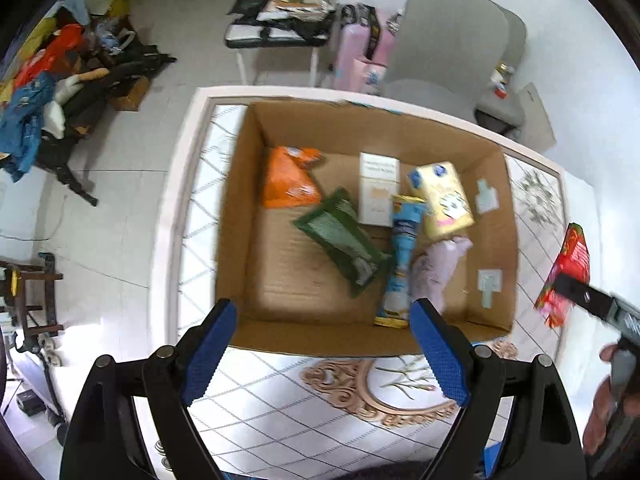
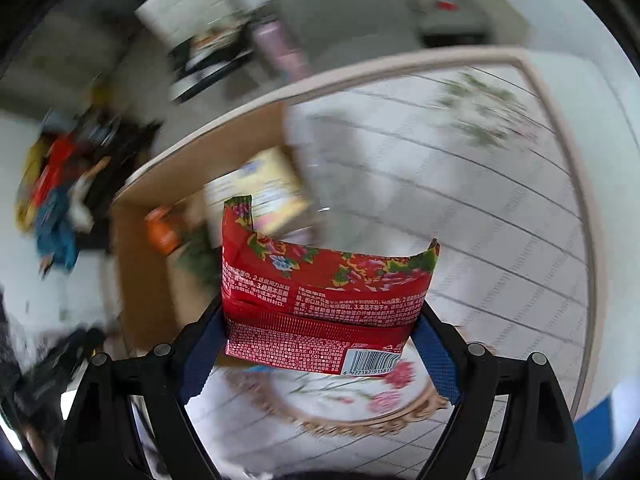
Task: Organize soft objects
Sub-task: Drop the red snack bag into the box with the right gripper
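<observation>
Your right tool (image 2: 320, 340) clenched on red floral packet (image 2: 324, 300), barcode end nearest you, packet held above patterned worktop (image 2: 480, 184), cardboard box (image 2: 148, 272) ahead-left of it. Your left tool (image 1: 322, 344) released, nothing between blue pads, hovering over near wall of cardboard box (image 1: 360, 128). Ahead of it inside box: orange pouch (image 1: 290, 178), green pack (image 1: 342, 240), yellow pack (image 1: 442, 200), blue tube (image 1: 402, 256), lilac cloth (image 1: 434, 268).

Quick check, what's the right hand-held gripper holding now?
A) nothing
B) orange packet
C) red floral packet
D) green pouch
C: the red floral packet sits clamped between the right hand-held gripper fingers, outside the cardboard box; the green pouch and orange packet lie inside it.
</observation>
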Action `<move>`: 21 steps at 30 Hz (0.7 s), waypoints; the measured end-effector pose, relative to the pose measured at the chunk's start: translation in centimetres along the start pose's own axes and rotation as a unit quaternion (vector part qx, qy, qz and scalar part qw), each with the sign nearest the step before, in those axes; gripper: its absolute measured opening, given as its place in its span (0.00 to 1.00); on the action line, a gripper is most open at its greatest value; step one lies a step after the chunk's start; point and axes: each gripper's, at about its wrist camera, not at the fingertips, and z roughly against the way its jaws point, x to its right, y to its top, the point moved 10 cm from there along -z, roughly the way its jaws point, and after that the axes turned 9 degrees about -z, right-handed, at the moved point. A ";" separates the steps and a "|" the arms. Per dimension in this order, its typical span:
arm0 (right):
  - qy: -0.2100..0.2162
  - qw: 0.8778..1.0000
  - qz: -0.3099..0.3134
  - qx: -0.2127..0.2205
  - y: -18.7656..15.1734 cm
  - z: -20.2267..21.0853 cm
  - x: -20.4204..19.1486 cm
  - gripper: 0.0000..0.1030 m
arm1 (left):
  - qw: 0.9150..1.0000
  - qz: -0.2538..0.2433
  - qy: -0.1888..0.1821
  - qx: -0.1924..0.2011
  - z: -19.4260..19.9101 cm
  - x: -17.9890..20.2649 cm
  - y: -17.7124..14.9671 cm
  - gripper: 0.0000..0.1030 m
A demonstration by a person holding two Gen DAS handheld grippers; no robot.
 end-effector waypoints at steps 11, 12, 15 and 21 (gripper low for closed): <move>0.086 0.983 0.098 -0.127 -6.3 -9.8 -13.6 0.87 | 0.997 0.051 0.057 -0.020 -2.4 -7.4 -1.5 0.86; 0.092 0.981 0.101 -0.138 -6.7 -10.5 -14.3 0.87 | 0.996 0.054 0.061 -0.021 -2.4 -7.9 -1.6 0.86; 0.097 0.979 0.113 -0.143 -7.3 -12.1 -15.6 0.89 | 0.996 0.061 0.065 -0.026 -2.7 -9.2 -2.0 0.86; 0.074 0.981 0.119 -0.135 -7.2 -13.0 -15.5 0.94 | 0.996 0.065 0.061 -0.023 -2.5 -9.5 -2.0 0.86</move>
